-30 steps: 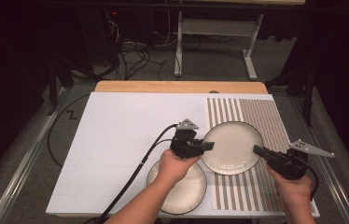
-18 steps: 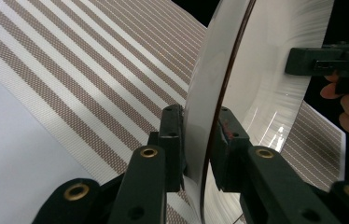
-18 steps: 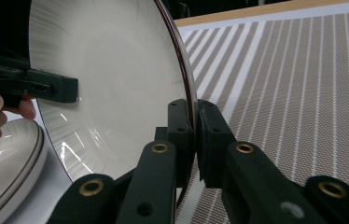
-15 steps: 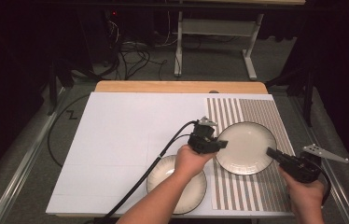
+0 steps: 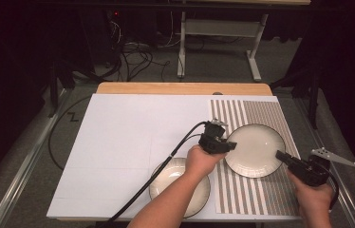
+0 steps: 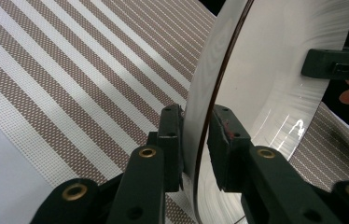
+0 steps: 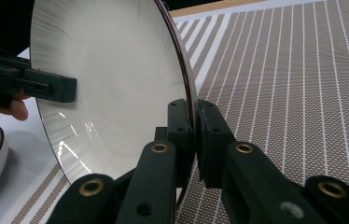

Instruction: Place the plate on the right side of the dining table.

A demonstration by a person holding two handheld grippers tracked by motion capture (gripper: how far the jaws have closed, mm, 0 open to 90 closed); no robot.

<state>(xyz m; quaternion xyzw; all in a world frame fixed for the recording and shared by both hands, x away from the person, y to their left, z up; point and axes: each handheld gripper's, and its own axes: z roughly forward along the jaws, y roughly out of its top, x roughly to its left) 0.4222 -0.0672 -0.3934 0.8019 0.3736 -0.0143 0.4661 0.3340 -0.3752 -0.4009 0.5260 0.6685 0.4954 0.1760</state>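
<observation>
Both grippers clamped on plate [image 5: 255,150] rim, left gripper [image 5: 219,144] on its left edge, right gripper [image 5: 293,163] on its near-right edge, plate over striped mat [image 5: 261,111], second plate [image 5: 166,180] near-left.

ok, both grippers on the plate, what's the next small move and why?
Probably lower the plate onto the striped mat and only then open. The left gripper and right gripper are clamped on opposite rims, and in the gripper views the plate sits clear of the mat, so letting go now could drop it.
</observation>
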